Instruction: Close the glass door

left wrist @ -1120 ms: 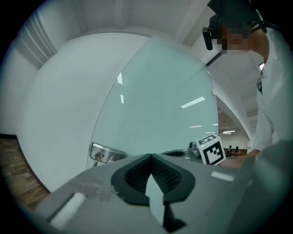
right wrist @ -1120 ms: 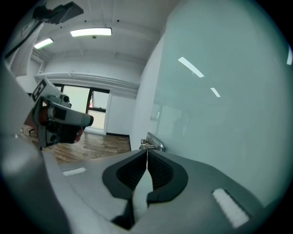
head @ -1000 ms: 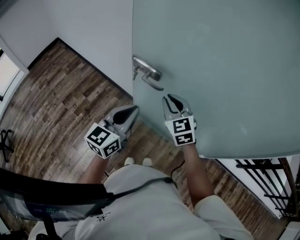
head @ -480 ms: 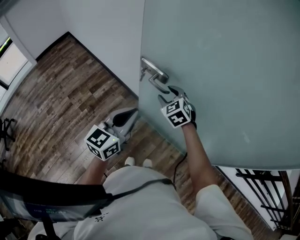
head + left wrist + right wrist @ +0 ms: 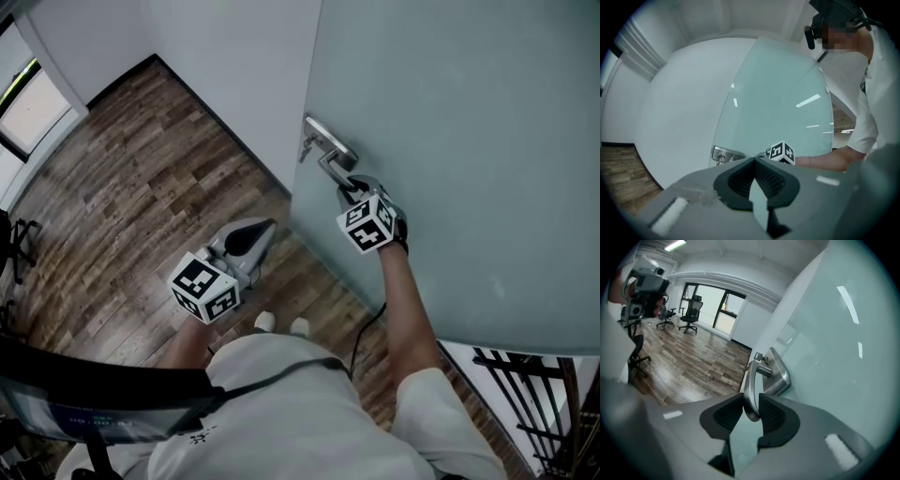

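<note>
Noted glass door (image 5: 450, 141) filling the head view from 12 to 4 o'clock, free edge toward 9 o'clock, standing off the white wall (image 5: 234, 66) behind. Judged not yet shut. Found metal handle (image 5: 330, 150) close to that edge, at 11 o'clock from the right gripper (image 5: 351, 187). In the right gripper view, saw the handle's downturned end (image 5: 751, 394) between the jaws, both pads pressed to it, jaws about half wide after just closing in. Saw left gripper (image 5: 265, 228) at 8 o'clock from the handle, low, well apart from the door, jaws together on nothing.

Judged the step in hand as grip taken, swing about to begin. Best done, by this reading, with pads kept square on the handle, force sent along the door's arc rather than down on the lever, and pace slowed near the end to spare the glass. Could not tell where the frame or latch side lay.

Around: wood floor (image 5: 141, 178) from 7 to 11 o'clock. Office chairs (image 5: 691, 315) at 10 o'clock in the right gripper view, well apart. Black railing (image 5: 534, 394) at 5 o'clock, below the door. Possible obstacles: own shoes (image 5: 260, 323) at 6 o'clock near the door's lower edge, and the left gripper idling beside the free edge.
</note>
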`<action>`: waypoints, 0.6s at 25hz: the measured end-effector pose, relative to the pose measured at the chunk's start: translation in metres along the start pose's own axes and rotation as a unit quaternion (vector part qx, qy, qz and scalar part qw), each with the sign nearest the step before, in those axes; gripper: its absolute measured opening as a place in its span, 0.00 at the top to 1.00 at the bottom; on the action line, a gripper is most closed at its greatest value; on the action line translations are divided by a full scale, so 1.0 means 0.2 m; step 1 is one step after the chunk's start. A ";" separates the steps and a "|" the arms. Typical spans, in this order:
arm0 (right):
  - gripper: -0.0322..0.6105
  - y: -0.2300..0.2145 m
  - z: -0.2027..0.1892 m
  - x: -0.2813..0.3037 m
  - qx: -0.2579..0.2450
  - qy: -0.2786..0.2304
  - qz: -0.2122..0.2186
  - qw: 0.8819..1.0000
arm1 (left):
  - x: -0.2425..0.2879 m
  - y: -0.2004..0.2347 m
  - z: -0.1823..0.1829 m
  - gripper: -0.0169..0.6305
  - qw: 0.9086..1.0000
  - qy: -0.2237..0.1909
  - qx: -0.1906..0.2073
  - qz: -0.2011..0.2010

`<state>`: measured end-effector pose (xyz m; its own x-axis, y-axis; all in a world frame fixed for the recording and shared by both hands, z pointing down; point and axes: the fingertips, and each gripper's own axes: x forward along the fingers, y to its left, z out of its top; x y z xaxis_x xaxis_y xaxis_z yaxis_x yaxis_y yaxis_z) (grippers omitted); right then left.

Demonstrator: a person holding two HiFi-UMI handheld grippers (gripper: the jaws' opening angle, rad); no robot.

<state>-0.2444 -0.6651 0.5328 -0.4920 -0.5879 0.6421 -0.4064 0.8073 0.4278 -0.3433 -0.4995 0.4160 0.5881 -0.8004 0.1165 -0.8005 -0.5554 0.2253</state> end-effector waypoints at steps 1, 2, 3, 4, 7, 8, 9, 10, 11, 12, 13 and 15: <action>0.78 0.01 -0.01 0.00 -0.014 0.007 0.000 1.000 | -0.01 0.00 -0.01 0.97 1.000 0.000 0.000 0.001; 0.79 0.01 -0.02 0.01 -0.026 0.014 -0.001 1.000 | -0.01 0.00 -0.01 0.97 1.000 0.000 0.000 0.001; 0.80 0.01 -0.02 0.01 -0.034 0.018 0.000 0.999 | -0.02 0.00 -0.01 0.97 1.000 -0.001 0.000 0.001; 0.80 0.01 -0.02 0.01 -0.036 0.021 0.004 0.999 | -0.02 0.00 -0.01 0.97 1.000 -0.001 0.000 0.000; 0.81 0.01 -0.03 0.02 -0.030 0.024 0.020 0.999 | -0.03 0.00 -0.02 0.97 1.000 -0.002 -0.001 -0.002; 0.81 0.02 -0.03 0.02 -0.029 0.025 0.024 0.999 | -0.03 0.00 -0.02 0.97 1.000 -0.002 -0.001 -0.003; 0.82 0.02 -0.03 0.01 -0.028 0.025 0.028 0.999 | -0.04 0.00 -0.03 0.97 1.000 -0.002 0.000 -0.004; 0.82 0.03 -0.03 0.01 -0.028 0.026 0.031 0.999 | -0.04 0.00 -0.03 0.97 1.000 -0.002 0.000 -0.005; 0.82 0.03 -0.04 0.01 -0.028 0.027 0.033 0.999 | -0.04 0.00 -0.03 0.97 1.000 -0.003 0.000 -0.005; 0.82 0.04 -0.04 0.00 -0.029 0.028 0.035 0.999 | -0.04 0.00 -0.03 0.97 1.000 -0.003 0.000 -0.005; 0.82 0.04 -0.04 0.00 -0.030 0.029 0.035 0.998 | -0.05 0.00 -0.03 0.97 1.000 -0.004 0.000 -0.005; 0.82 0.06 -0.04 -0.01 -0.031 0.031 0.038 0.998 | -0.06 0.01 -0.03 0.97 1.000 -0.004 0.000 -0.005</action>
<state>-0.2417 -0.6541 0.5412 -0.4704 -0.5222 0.7114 -0.3204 0.8521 0.4138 -0.3509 -0.4893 0.4209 0.5945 -0.7970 0.1065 -0.7949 -0.5626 0.2270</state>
